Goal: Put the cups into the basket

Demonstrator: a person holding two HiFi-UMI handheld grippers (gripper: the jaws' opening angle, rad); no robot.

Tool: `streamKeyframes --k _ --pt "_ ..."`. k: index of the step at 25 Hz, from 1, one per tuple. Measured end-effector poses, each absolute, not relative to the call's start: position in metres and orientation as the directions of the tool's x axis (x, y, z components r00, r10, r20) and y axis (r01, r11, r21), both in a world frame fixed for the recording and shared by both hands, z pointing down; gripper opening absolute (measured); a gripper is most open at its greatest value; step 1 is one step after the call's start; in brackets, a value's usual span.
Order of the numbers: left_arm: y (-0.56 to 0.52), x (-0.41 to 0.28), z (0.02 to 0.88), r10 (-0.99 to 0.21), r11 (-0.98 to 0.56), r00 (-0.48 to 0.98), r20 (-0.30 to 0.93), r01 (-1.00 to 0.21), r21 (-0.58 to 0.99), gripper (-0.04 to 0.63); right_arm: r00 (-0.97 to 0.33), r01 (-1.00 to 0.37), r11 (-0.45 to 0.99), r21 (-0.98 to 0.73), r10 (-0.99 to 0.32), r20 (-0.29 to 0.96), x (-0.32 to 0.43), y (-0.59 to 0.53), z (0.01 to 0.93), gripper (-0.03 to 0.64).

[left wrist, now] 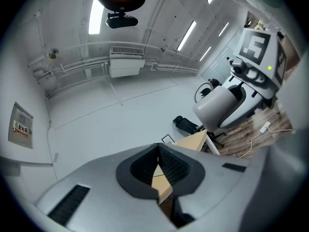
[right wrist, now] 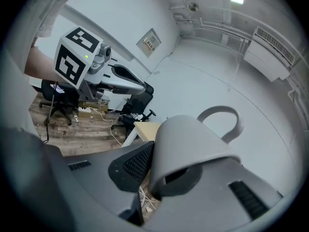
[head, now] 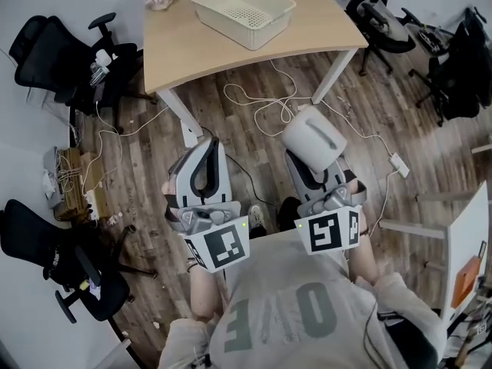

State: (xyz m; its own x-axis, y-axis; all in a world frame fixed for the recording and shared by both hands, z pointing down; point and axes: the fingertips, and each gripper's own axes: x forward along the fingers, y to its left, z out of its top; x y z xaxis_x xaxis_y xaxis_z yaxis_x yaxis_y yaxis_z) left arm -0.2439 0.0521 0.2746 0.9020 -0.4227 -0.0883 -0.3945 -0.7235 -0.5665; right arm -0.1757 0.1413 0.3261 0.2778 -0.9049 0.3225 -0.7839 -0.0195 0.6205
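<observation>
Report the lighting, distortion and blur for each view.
Head view: soft, even light, wide-angle bending towards the edges, and the cream perforated plastic basket is sharp. Left gripper view: strong fisheye with dark corners, and glare from the ceiling strip lights. Right gripper view: the same fisheye, and the close pale grey handled mug looks slightly soft.

Matt cup (right wrist: 193,146); plastic basket (head: 223,21)

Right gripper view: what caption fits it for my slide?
Right hand-held gripper shut on a white cup, its handle pointing up.
</observation>
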Motion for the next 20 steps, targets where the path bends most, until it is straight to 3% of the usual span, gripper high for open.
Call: streamKeyframes --k 11,20 --pt "0.001 -0.158 0.284 -0.435 -0.725 0.899 -0.056 -0.386 -0.57 0.009 0.25 -0.795 0.003 0.607 -0.909 0.333 -0.089 0.081 0.341 0.032" --pt "-0.057 -0.033 0.264 -0.504 -0.671 0.861 -0.065 -0.438 -0.599 0.009 0.19 -0.814 0.037 0.58 -0.926 0.326 0.045 0.022 0.326 0.032"
